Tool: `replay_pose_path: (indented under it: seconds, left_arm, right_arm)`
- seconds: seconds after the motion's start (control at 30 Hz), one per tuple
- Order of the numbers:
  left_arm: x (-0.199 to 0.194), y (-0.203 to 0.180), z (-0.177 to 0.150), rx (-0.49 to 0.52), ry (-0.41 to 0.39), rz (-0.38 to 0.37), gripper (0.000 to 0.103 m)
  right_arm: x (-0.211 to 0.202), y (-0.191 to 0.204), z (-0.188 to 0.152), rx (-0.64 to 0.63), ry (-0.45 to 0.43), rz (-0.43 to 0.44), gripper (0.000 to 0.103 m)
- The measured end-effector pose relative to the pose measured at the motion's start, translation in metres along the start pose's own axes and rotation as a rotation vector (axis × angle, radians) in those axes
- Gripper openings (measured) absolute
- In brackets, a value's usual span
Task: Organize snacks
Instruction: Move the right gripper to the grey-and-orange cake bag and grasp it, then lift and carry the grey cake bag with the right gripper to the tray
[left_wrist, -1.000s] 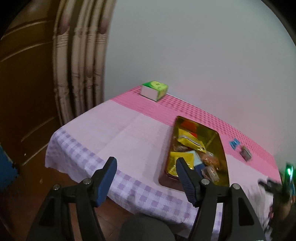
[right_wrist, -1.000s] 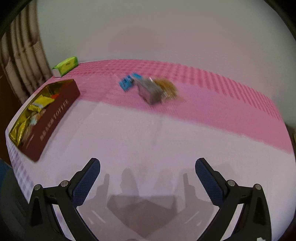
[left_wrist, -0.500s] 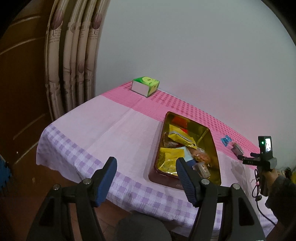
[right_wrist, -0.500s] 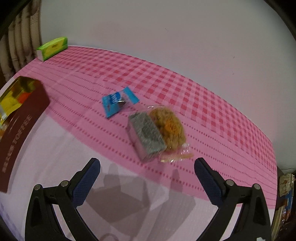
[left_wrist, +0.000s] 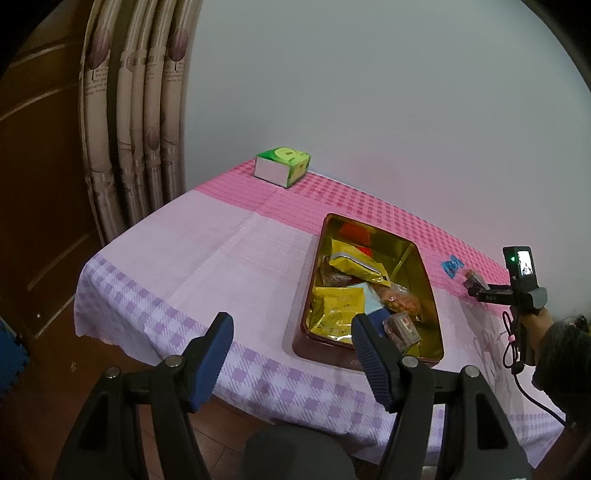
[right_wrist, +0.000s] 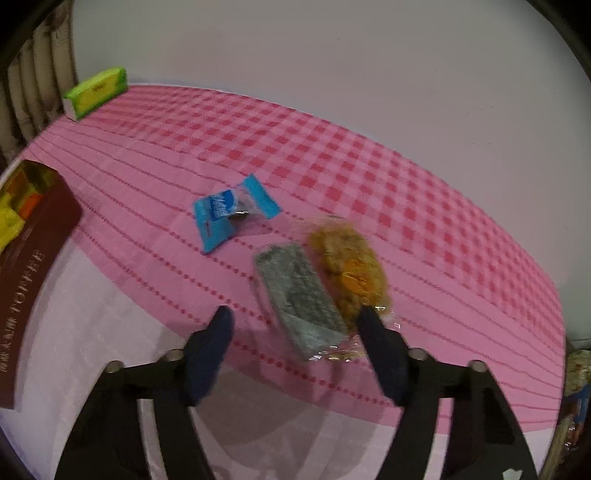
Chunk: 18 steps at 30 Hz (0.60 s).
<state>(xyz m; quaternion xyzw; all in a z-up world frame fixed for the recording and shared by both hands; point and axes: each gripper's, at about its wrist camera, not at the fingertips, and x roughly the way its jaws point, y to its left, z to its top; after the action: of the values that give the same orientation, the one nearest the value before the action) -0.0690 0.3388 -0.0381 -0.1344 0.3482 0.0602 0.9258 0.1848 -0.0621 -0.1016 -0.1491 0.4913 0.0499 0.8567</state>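
Observation:
A dark red tin (left_wrist: 332, 352) with a gold inside holds several wrapped snacks and stands on the pink tablecloth. My left gripper (left_wrist: 291, 332) hovers open and empty before the table's near edge, left of the tin. Right of the tin lie a blue wrapper (right_wrist: 225, 218), a grey packet (right_wrist: 299, 291) and an orange cookie packet (right_wrist: 347, 266). My right gripper (right_wrist: 295, 321) points down over them with its jaws closing. The grey packet's near end sits between the jaws. The right pad is at the packets' edge; the left pad is still apart.
A green tissue box (left_wrist: 282, 166) stands at the table's far corner by the wall. Curtains (left_wrist: 140, 122) and a wooden door lie to the left. A person's sleeve (left_wrist: 554, 347) holds the right gripper. The tin's side (right_wrist: 33, 258) shows at the right wrist view's left edge.
The right gripper has moved in over the loose snacks and its jaws have narrowed around the grey packet. The left gripper has stayed open and nearly still.

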Motion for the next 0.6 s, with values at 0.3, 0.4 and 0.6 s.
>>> replay_pose_path:
  seconds: [0.3,0.4,0.6]
  left_arm:
    - [-0.006,-0.004,-0.001,0.018,-0.020,0.006,0.068]
    - [-0.009,-0.006,-0.001,0.025,-0.029,0.009,0.068]
    - [-0.012,-0.010,-0.002,0.039,-0.039,0.013,0.068]
  right_arm:
    - [-0.033,-0.008,-0.021,0.055,-0.034,0.012,0.029]
    - [-0.052,-0.012,-0.035,0.072,-0.053,0.012,0.029]
    - [-0.090,-0.023,-0.066,0.103,-0.081,0.005,0.026]
